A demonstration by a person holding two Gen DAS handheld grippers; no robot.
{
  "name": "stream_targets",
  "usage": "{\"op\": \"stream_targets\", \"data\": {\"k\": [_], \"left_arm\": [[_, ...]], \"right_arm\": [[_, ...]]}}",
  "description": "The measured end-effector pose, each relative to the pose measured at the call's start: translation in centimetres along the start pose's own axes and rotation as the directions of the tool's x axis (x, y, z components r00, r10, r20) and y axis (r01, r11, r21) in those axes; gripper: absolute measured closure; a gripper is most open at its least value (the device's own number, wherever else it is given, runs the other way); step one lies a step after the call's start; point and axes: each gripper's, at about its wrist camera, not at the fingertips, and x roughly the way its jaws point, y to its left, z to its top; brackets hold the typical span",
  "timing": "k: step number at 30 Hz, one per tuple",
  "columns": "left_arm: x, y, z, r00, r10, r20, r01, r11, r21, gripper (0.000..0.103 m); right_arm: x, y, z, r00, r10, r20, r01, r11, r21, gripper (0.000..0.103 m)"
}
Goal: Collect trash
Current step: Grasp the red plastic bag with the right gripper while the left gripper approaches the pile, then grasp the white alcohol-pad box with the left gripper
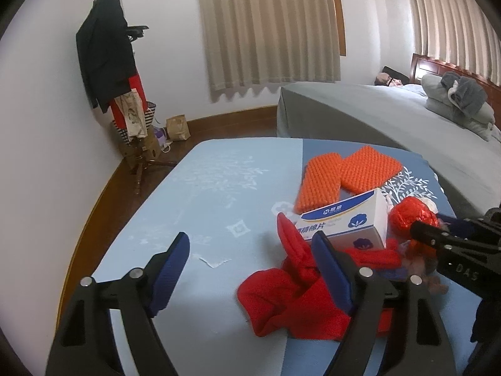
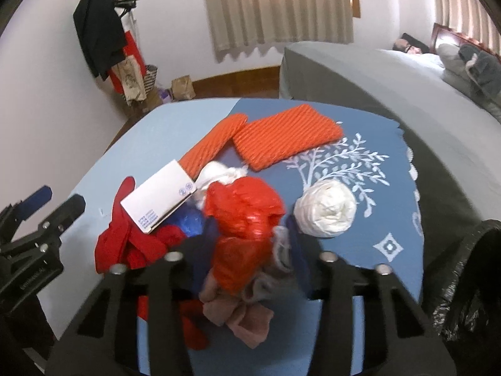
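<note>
- Crinkly red bag, a glossy plastic wad, lies on the blue cloth, clenched by the right gripper
- Left gripper gapes, empty, over soft red fabric
- Ribbed orange foam lies behind

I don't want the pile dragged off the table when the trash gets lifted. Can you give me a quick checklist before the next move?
1. Right gripper closed on the crumpled red plastic bag: ok, pads look pressed on it.
2. Only trash caught: cannot tell; pinkish cloth bunches under the same gripper.
3. Left gripper free: ok, open, holding nothing.
4. White box clear of the grasp: ok, beside it.
5. Black trash bag within view: ok, at right edge.
6. Bag mouth open: cannot tell.
</note>
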Motion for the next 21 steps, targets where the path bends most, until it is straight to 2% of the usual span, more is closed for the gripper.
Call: {"op": "stream_targets", "data": {"k": [4, 15, 21], "left_arm": [[0.0, -0.2, 0.1, 1.0, -0.012, 0.004, 0.012, 1.0, -0.004, 0.024], [-0.1, -3.1, 0.5, 0.996, -0.086, 0.014, 0.085, 0.996, 0.024, 0.024], [1.1, -5.4, 0.8, 0.994, -0.108, 0.006, 0.107, 0.993, 0.043, 0.024]], "right_arm": [[-0.3, 0.0, 0.1, 1.0, 0.031, 0.0, -0.031, 0.999, -0.009, 0.079], [-4.0, -1.6, 0.8, 0.996, 0.051, 0.077, -0.053, 0.998, 0.025, 0.08], [-3.7, -2.5, 0.5, 0.997, 0.038, 0.066, -0.041, 0.998, 0.044, 0.08]]}}
